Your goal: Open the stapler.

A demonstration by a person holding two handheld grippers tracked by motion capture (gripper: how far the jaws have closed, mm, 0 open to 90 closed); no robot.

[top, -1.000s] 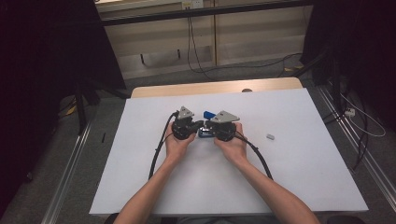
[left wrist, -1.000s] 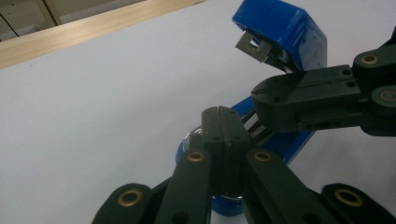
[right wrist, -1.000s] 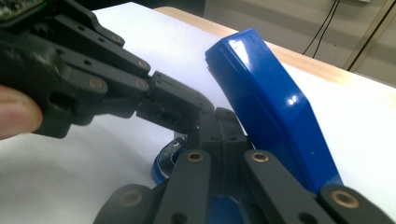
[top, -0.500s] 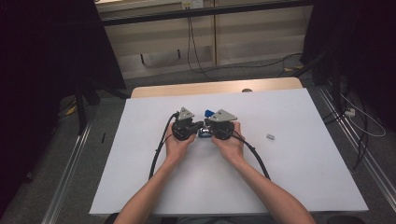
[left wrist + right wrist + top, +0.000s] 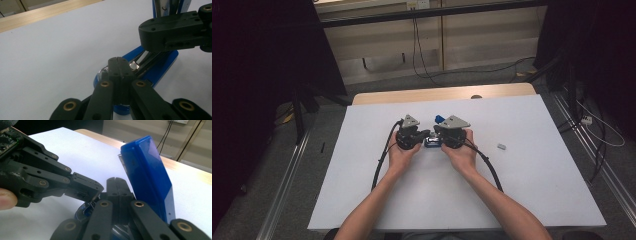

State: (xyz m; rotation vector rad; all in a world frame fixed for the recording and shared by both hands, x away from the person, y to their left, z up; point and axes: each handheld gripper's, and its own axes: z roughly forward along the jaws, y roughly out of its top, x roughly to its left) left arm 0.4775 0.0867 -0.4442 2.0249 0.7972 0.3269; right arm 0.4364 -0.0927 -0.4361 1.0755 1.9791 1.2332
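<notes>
Almost nothing has changed. Compared with the two earlier pictures from the high view, both hands rest at the same place in the middle of the table (image 5: 362,165), and the blue stapler (image 5: 439,119) stands between them as before. I judge this as a pause in the work, or a very fine adjustment which the camera above cannot show; the task has not gone forward in this short time.

The left gripper (image 5: 118,61) has its jaws pressed together, with no gap and nothing visible between them. Its tip is just in front of the stapler's metal rail (image 5: 136,65), very near or touching (I cannot tell which). The right gripper (image 5: 116,181) also has its jaws pressed together, holding nothing that I can see. The opened blue top of the stapler (image 5: 147,172) rises directly beside its tip, a little to the right and tilted away. The two tips almost meet over the base of the stapler.

A small grey piece (image 5: 501,146) lies well apart, on the outer side of the right gripper.

No brand, label or writing can be read on the stapler or the grippers.
</notes>
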